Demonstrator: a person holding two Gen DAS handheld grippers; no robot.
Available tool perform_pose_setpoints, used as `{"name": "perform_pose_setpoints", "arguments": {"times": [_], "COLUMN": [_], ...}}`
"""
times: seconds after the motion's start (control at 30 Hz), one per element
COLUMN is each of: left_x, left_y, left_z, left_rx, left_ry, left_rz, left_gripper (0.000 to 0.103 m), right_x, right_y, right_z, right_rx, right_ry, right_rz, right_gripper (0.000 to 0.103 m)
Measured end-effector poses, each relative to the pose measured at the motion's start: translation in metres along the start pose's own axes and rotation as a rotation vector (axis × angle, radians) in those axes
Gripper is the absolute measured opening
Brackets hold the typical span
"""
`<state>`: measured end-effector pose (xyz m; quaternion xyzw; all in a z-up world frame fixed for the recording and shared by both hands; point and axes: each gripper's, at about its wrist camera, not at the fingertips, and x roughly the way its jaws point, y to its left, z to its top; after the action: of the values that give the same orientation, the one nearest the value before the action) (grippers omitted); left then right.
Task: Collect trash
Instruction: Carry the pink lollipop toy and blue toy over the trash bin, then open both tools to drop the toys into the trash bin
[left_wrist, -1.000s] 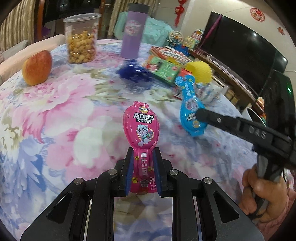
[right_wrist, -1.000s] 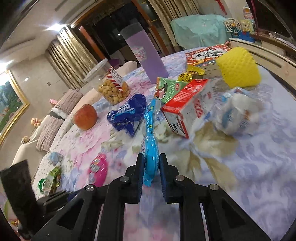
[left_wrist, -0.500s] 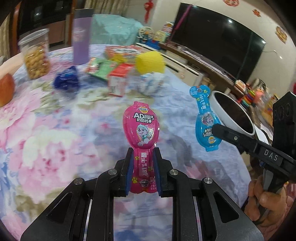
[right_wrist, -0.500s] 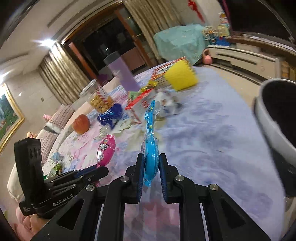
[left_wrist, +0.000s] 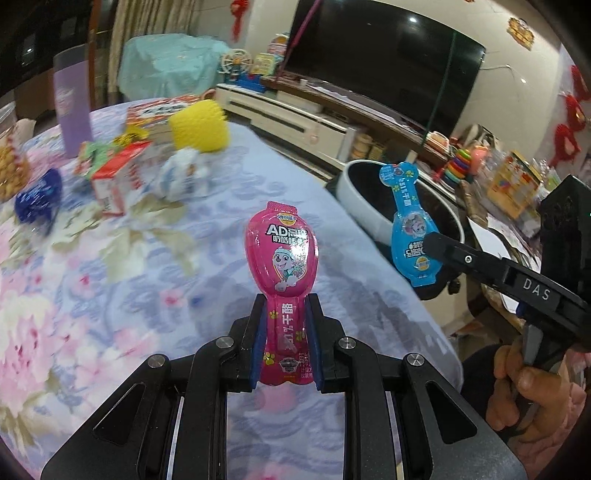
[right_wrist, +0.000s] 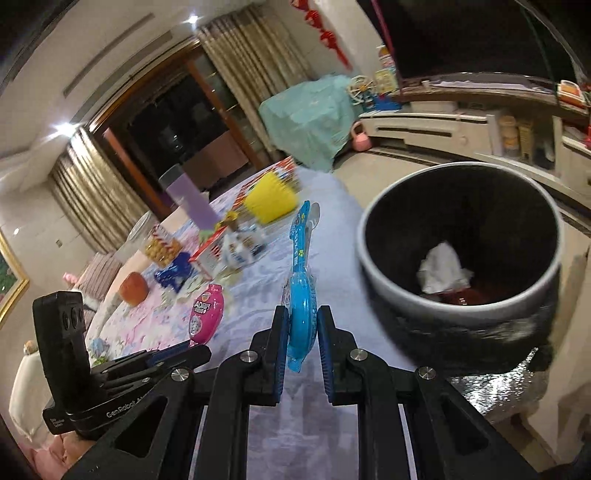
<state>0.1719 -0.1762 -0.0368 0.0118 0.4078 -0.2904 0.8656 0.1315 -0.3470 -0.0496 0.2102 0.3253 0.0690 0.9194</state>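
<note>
- A round table covered by a floral cloth is seen filling most of both views, with a dark television mounted on the wall beyond it.
- A grey-rimmed trash bin with a dark inside is placed just past the table edge; a crumpled white tissue is seen lying in it.
- The left gripper is clamped on the stem of a pink snack wrapper, which is held upright above the cloth.
- The right gripper is clenched on a blue snack wrapper, held edge-on beside the bin; in the left wrist view it is seen in front of the bin's rim.
- Left on the table are a purple tumbler, a yellow spiky ball, a red-and-white carton, a blue wrapper and an apple.
</note>
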Motion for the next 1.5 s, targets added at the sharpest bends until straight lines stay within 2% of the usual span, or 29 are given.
{"name": "perform_pose_setpoints", "arguments": {"times": [0.57,0.9,1.17,1.5], "left_x": [0.031,0.056,0.075,0.092], "left_y": [-0.071,-0.107,-0.121,-0.129], "left_z": [0.039,0.065,0.076,0.088], "left_rx": [0.113,0.194,0.227,0.214], "left_ry": [0.003,0.007,0.038,0.061], "left_rz": [-0.077,-0.093,-0.092,-0.105], "left_gripper": [0.018,0.018,0.018,0.019], "right_x": [-0.036,-0.036,-0.030,-0.022], "right_y": [-0.065,-0.094,-0.108,-0.118], "right_z": [0.019,0.038,0.048,0.059], "right_rx": [0.080,0.096,0.098,0.102], "right_ry": [-0.079,-0.097,-0.089,-0.074], "right_rz": [-0.090,-0.138,-0.163,-0.175], "right_gripper": [0.016,0.014,0.014,0.015]}}
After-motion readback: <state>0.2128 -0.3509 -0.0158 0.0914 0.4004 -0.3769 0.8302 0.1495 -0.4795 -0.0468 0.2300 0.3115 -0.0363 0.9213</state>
